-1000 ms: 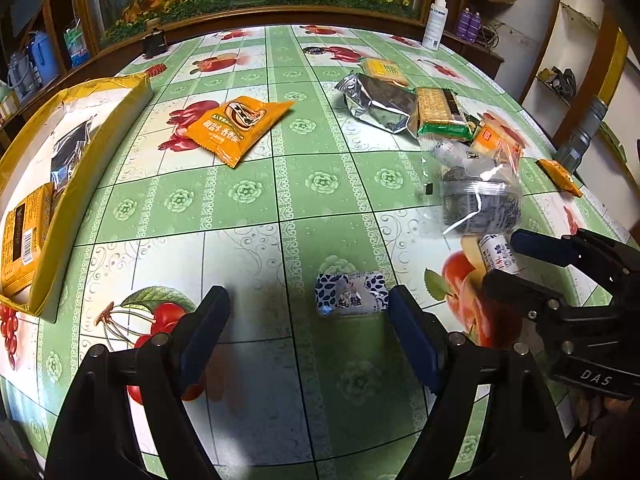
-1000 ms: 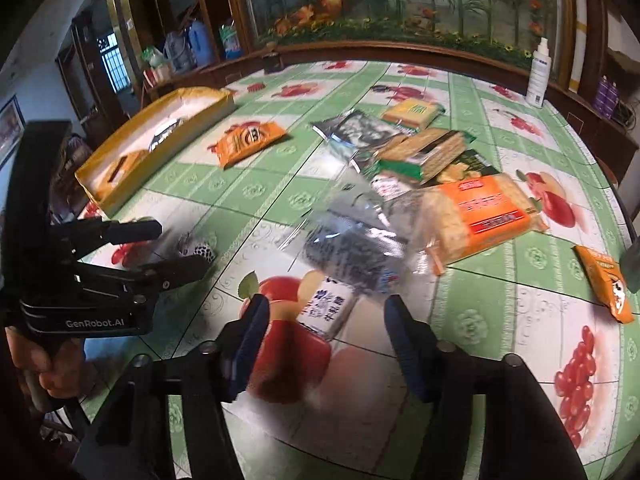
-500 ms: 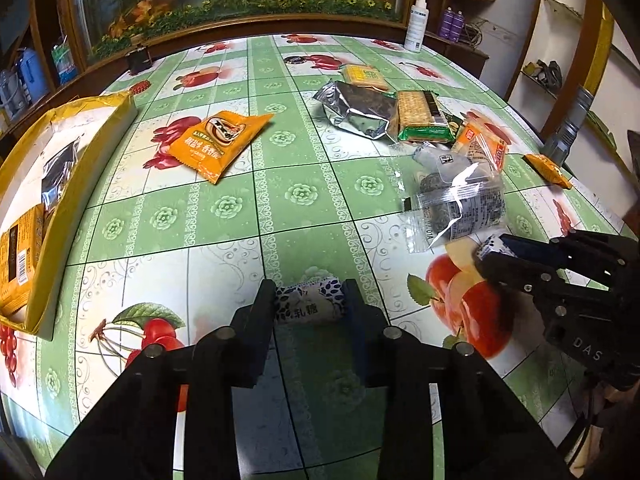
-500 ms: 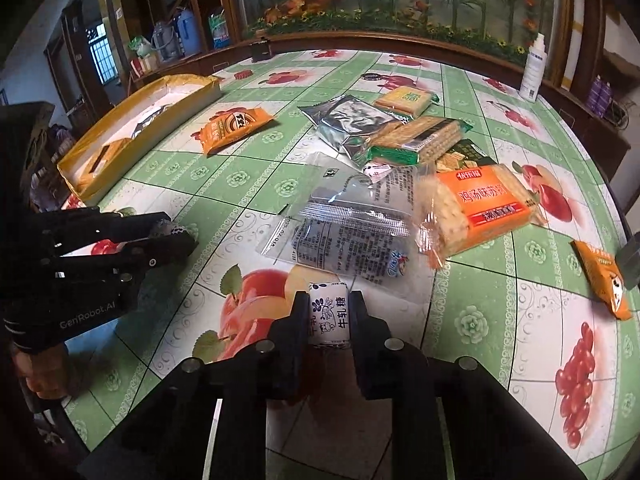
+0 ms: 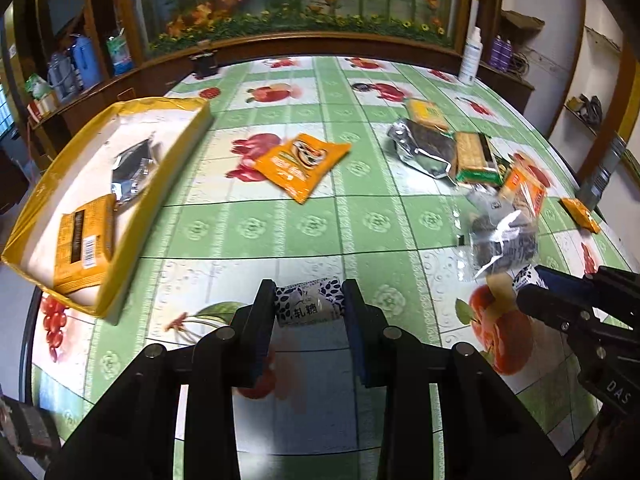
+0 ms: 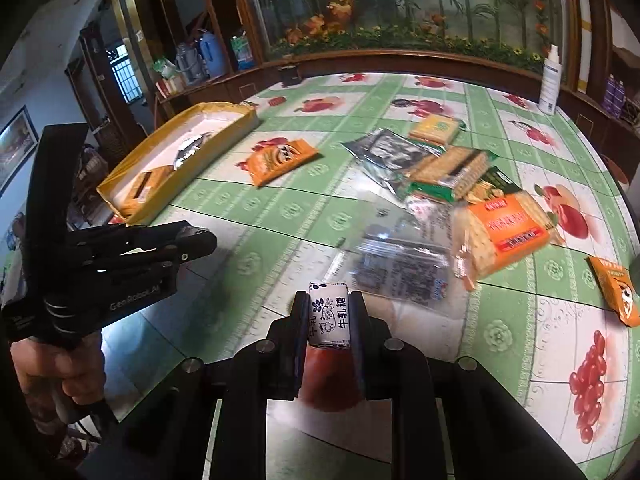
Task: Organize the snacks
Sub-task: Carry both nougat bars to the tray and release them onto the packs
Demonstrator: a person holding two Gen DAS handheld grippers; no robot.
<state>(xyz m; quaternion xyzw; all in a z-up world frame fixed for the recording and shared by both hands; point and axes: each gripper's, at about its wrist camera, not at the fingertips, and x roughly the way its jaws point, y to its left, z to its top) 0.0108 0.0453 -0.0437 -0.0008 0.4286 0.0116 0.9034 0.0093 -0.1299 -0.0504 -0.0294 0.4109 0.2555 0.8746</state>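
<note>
My left gripper (image 5: 308, 306) fingers clamping a crinkly white-and-navy wrapped candy (image 5: 310, 307) crosswise, my right gripper (image 6: 329, 316) fingers pinching a matching blocky candy (image 6: 329, 315) lengthwise, glossy desk (image 5: 280, 224) beyond

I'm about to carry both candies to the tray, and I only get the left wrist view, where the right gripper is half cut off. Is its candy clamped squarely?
Observer: Yes. The right gripper is shut on the candy, pads flat on its long sides, one wrapper end poking out past the fingertips.
Operator: And what is steadying my side?
Observer: A hand grips the handle of the left gripper, at the left edge of the right wrist view.
</note>
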